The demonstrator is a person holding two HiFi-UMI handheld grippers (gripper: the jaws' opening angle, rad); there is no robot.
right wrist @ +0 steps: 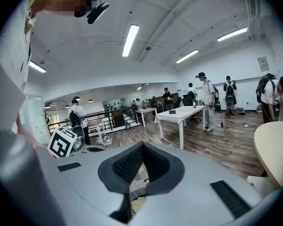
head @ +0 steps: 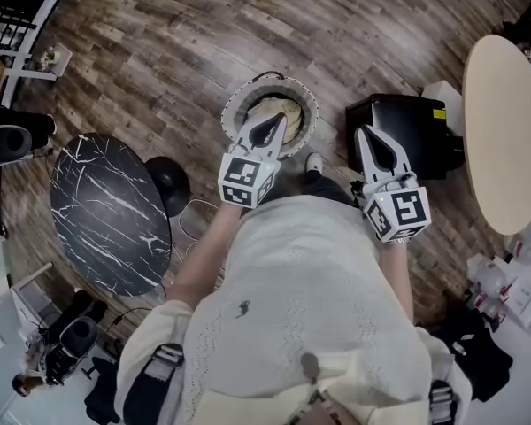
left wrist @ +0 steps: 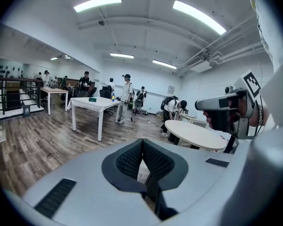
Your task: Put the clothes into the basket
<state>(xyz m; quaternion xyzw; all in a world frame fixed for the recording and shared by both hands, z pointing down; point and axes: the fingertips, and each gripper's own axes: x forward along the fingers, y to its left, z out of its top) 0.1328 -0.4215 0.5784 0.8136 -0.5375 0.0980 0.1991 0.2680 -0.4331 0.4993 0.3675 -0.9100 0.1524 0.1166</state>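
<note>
A round white-rimmed basket (head: 234, 106) stands on the wooden floor ahead of me, with beige cloth (head: 289, 107) lying inside it. My left gripper (head: 267, 124) hangs above the basket's near side, its jaws shut with nothing between them; in the left gripper view the pads (left wrist: 132, 158) meet at their tips. My right gripper (head: 373, 135) is held to the right of the basket, over a black box (head: 419, 129), and is also shut and empty. The right gripper view shows its pads (right wrist: 130, 163) closed together.
A black marble round table (head: 106, 211) and a black stool (head: 170, 182) stand at the left. A beige round table (head: 504, 131) is at the right. Both gripper views look level across the room, with a white table (left wrist: 89, 105) and several people standing far off.
</note>
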